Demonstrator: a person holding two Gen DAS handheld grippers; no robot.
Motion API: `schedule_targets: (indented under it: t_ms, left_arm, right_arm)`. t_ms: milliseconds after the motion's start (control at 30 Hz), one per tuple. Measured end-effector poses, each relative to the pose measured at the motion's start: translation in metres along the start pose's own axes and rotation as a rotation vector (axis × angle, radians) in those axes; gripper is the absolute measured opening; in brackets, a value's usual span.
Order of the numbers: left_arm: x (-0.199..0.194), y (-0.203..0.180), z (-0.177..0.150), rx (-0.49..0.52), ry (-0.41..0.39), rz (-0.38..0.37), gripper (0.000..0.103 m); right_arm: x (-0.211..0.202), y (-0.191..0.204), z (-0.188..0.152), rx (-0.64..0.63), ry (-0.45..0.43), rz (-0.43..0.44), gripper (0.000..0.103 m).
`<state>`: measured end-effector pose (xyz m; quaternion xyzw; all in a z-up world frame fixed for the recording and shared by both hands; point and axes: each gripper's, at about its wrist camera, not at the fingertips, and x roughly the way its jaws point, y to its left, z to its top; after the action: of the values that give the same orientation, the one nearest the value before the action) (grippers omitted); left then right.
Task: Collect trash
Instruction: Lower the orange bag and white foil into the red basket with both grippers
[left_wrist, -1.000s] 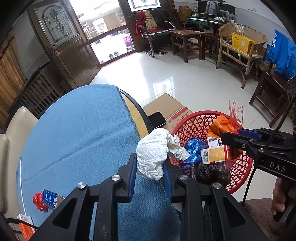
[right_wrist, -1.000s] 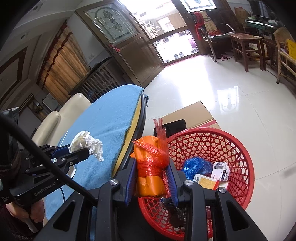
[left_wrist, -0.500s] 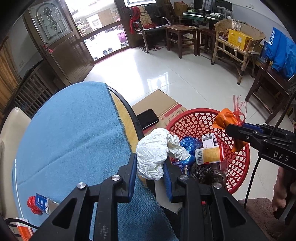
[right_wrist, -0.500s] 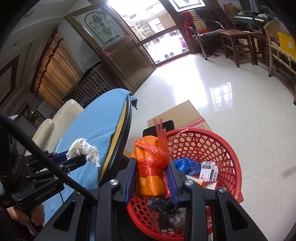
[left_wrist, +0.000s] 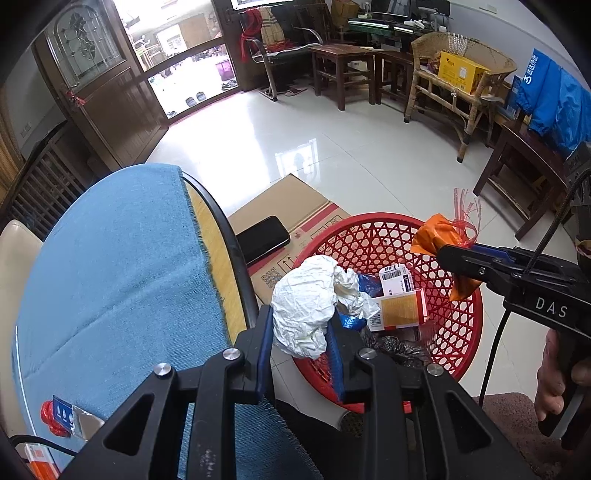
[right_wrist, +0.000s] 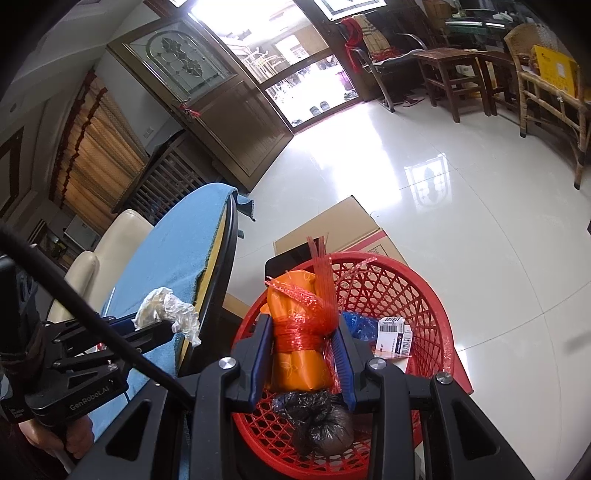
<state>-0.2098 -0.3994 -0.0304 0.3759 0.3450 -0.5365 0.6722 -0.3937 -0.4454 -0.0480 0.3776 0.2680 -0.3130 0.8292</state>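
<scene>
My left gripper (left_wrist: 300, 334) is shut on a crumpled white paper ball (left_wrist: 310, 299) and holds it at the table's edge, beside the near rim of the red mesh basket (left_wrist: 373, 229); the ball also shows in the right wrist view (right_wrist: 166, 310). My right gripper (right_wrist: 303, 345) is shut on an orange bag wrapped in red netting (right_wrist: 295, 325) and holds it above the basket (right_wrist: 436, 314); the bag also shows in the left wrist view (left_wrist: 439, 236). The basket holds a blue bag (right_wrist: 358, 325), small labelled cartons (right_wrist: 395, 336) and a black bag (right_wrist: 317, 417).
The round table has a blue cloth (left_wrist: 122, 266). A red wrapper with a blue card (left_wrist: 59, 417) and an orange packet (left_wrist: 40, 461) lie at its near left. A flat cardboard box (left_wrist: 291, 206) with a black phone (left_wrist: 264, 238) lies on the floor behind the basket. Cream chair (right_wrist: 110, 251) at left.
Both grippers moved right, away from the table and over the basket, each still holding its item. The paper ball has passed the table's edge; the orange bag sits further over the basket.
</scene>
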Motion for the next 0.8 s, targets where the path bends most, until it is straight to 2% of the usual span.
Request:
schedule_targets:
  t_ms: [600,700,800]
  left_arm:
    - [0.006,-0.013,0.001,0.022,0.015,-0.037,0.032]
    - [0.007,-0.012,0.001,0.013,0.022,-0.045,0.034]
    - [0.007,-0.010,0.001,0.004,0.023,-0.048,0.041]
  right_arm:
    - [0.004,-0.013,0.000,0.052,0.017,-0.010,0.037]
    - [0.004,-0.013,-0.001,0.056,0.016,-0.008,0.037]
    - [0.005,-0.012,-0.001,0.053,0.023,-0.005,0.037]
